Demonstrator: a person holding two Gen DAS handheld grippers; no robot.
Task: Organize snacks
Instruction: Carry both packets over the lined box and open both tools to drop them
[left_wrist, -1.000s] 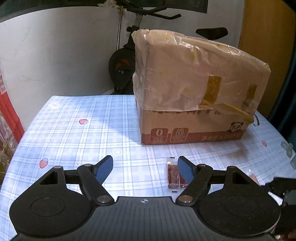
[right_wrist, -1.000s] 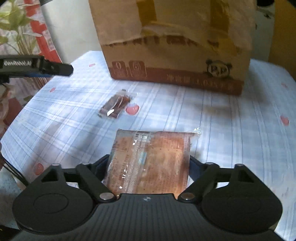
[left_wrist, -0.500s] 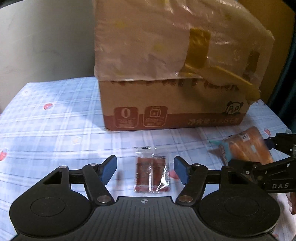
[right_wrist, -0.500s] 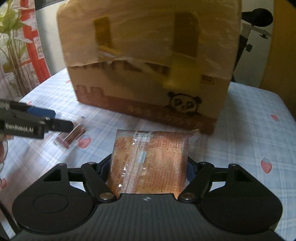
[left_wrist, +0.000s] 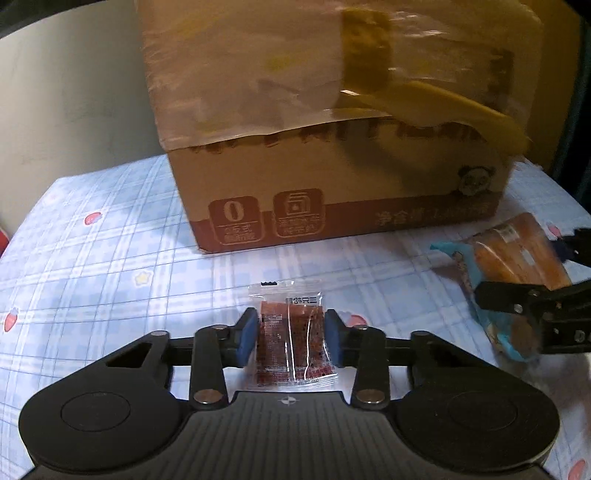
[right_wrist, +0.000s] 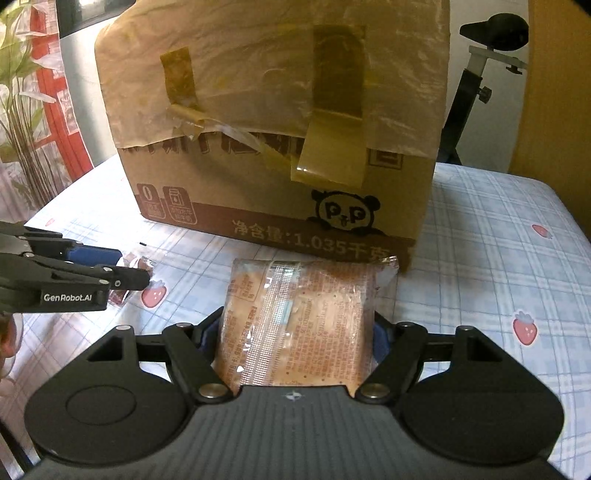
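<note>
- Snack sachet (left_wrist: 291, 334), small and clear with dark red contents, lies flat on the checked tablecloth (left_wrist: 110, 266) in front of the cardboard box (left_wrist: 332, 155), toward the table's near edge in my left wrist view.
- My left gripper (left_wrist: 291, 338) straddles that sachet; jaws are closing, blue pads (left_wrist: 246, 338) right at both side edges of the wrapper. I can't tell if they press yet, the wrapper looks unsquashed.
- My right gripper (right_wrist: 295, 336) is clamped on a bigger orange-brown snack pack (right_wrist: 295, 317); the pack fills the gap between the jaws and sticks out forward toward the box, its far end close to the box's bottom front edge.
- From the left wrist view, the same pack (left_wrist: 513, 258) shows at the right side of the table with the right gripper's black fingers (left_wrist: 517, 299) on it, a blue wrapper end pointing left.
- From the right wrist view, the left gripper (right_wrist: 129, 269) comes in from the left edge, tips down at the sachet (right_wrist: 133, 264), beside a strawberry print (right_wrist: 154, 295).
- Box sits toward the back of the table, top covered with plastic film and loose brown tape (right_wrist: 332, 110); panda logo (right_wrist: 343, 214) on the front.
- Exercise bike (right_wrist: 484, 55) stands behind the table.
</note>
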